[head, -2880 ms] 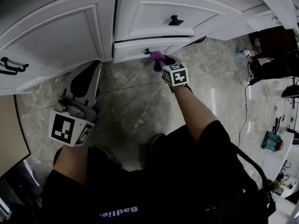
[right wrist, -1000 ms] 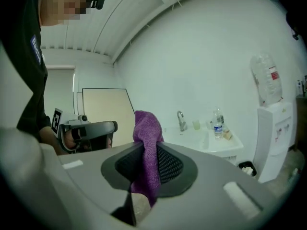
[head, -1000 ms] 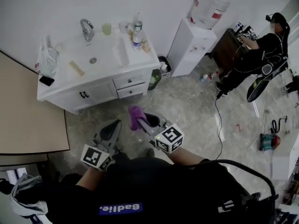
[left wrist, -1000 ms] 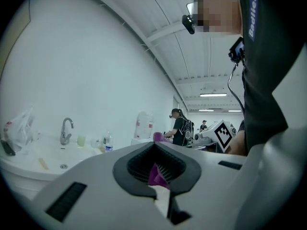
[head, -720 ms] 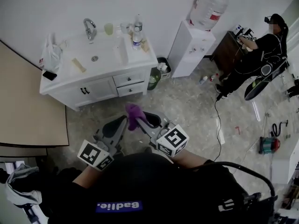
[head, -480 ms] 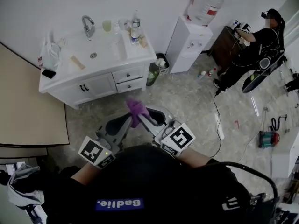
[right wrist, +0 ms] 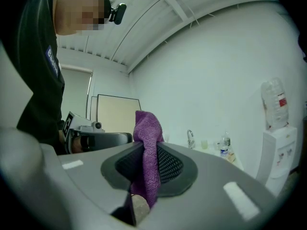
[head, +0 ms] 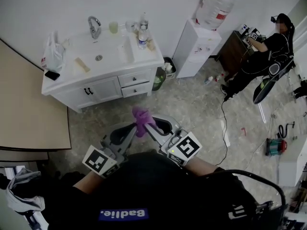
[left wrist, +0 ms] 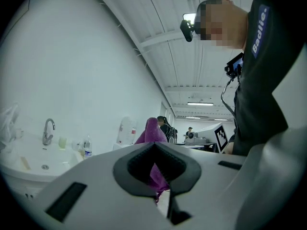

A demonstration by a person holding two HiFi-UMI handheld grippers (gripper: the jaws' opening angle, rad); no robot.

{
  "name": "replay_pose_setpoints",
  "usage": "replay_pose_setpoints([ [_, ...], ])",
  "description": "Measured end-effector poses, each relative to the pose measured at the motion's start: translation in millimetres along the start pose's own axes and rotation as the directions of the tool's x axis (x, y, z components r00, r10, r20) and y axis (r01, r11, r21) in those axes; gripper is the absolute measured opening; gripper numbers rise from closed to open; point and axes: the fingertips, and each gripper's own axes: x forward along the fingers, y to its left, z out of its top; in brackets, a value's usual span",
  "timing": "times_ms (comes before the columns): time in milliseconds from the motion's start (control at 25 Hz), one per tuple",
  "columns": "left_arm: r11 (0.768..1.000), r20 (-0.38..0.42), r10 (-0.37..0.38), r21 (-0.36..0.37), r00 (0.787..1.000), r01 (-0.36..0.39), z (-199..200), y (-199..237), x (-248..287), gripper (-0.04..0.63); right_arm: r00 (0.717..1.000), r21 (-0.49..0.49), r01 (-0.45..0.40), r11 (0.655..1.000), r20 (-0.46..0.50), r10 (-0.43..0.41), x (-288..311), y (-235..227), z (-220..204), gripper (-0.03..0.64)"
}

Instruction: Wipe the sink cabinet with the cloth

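Right gripper (head: 150, 125): clenched on the purple terry cloth (head: 141, 117), a fuzzy fold pinched between dark ribbed pads (right wrist: 169, 164). Left gripper (head: 129, 130): closed on the same cloth, with a thin strip nipped between its pads. Both have smooth grey shells and cubes (head: 184, 146) with black-and-white square markers. The cloth is near the person, well apart from the white panelled sink cabinet (head: 103, 89) at far left. Black shirt (head: 158, 190) lettering reads "Badlie". Far right: a white dispenser (head: 194, 49) and a jug (head: 214, 6) with a red label.
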Motion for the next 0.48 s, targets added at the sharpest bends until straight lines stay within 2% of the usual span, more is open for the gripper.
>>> replay_pose_setpoints([
  [480,1.0,-0.035,-0.02,0.011,0.999,0.02,-8.8,-9.4,-5.8,0.003,0.999,0.013,-0.031,0.999,-0.021,0.031,-1.2,10.5,-7.1,0.058],
])
